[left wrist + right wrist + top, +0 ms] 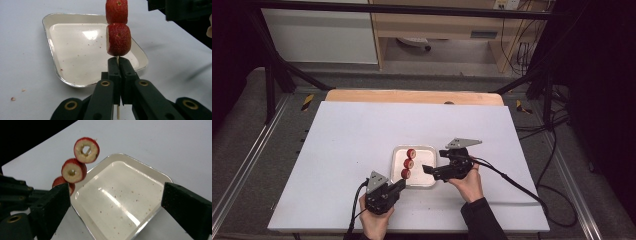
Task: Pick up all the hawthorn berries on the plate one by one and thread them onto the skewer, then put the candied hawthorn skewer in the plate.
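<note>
Left of the shallow white square metal tray point(430, 151), the left gripper point(399, 184) has its jaws clamped on the lower end of a thin wooden skewer point(118, 113), holding it slanted up over the tray's near-left part. Threaded on the skewer are three red, hollow-cored strawberry slices point(408, 163), spaced in a row above the tray's left half; the lowest sits just beyond the left gripper's tips. The tray's floor carries only crumbs and specks. At the tray's right edge, the right gripper point(426, 169) stands with its jaws spread wide and nothing between them, its tips pointing across the tray toward the slices. The step in hand appears to be loading fruit onto the skewer, with the third slice just seated, though this is inferred. The next move likely calls for the right gripper to fetch another slice or steady the top one.
</note>
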A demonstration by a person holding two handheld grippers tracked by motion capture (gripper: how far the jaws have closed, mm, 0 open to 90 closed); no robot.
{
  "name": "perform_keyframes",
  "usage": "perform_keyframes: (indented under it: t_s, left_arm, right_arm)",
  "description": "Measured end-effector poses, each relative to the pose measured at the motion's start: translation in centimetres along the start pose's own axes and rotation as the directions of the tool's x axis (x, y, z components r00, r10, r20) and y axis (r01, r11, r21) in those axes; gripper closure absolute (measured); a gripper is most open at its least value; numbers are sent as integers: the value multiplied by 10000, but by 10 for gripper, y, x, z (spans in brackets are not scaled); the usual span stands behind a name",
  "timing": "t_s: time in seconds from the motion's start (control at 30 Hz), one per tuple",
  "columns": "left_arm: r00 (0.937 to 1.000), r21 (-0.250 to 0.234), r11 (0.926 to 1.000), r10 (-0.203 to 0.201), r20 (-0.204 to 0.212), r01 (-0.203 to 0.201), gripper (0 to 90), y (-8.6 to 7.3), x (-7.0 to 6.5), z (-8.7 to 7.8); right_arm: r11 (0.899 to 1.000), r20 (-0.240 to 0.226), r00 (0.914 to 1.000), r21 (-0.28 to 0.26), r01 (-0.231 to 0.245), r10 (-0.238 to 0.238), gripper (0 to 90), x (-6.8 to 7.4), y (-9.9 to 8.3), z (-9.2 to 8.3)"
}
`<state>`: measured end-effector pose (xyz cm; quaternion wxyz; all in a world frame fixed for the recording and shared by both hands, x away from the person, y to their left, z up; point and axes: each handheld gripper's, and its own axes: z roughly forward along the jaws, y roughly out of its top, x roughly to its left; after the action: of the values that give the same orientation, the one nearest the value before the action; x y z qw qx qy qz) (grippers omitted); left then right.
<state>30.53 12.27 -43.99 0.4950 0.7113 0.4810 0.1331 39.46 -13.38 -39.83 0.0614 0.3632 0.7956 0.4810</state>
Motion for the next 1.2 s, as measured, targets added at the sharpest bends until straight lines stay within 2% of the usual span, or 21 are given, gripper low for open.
perform_keyframes:
  t_s: [0.07,0.27,0.43,0.63,0.83,1.0,1.2]
  left_arm:
    - [9998,75,9997,214,-18,-214,885,1,2,-1]
    - [9980,322,9975,627,29,-628,884,10,10,-5]
    - [9947,516,9935,1021,-102,-1014,883,19,15,-8]
    - [9926,779,9899,1202,-163,-1186,883,30,18,-6]
    - [9888,1090,9831,1490,-117,-1468,882,43,16,-1]
    - [9846,1454,9747,1739,-180,-1695,882,55,14,4]
    - [9748,2060,9559,2206,-330,-2093,882,68,12,17]
  right_arm:
    - [9995,140,9997,257,191,-195,52,-6,-6,-5]
    - [9974,338,9990,661,277,-300,20,-16,-20,-15]
    - [9963,550,9975,752,406,-448,9,-26,-33,-25]
    - [9967,824,9952,646,484,-536,5,-33,-46,-36]
    - [9950,1110,9915,814,585,-674,5,-41,-59,-46]
    - [9944,1293,9892,888,572,-684,5,-46,-66,-55]
    - [9958,1481,9873,793,465,-578,6,-52,-74,-63]
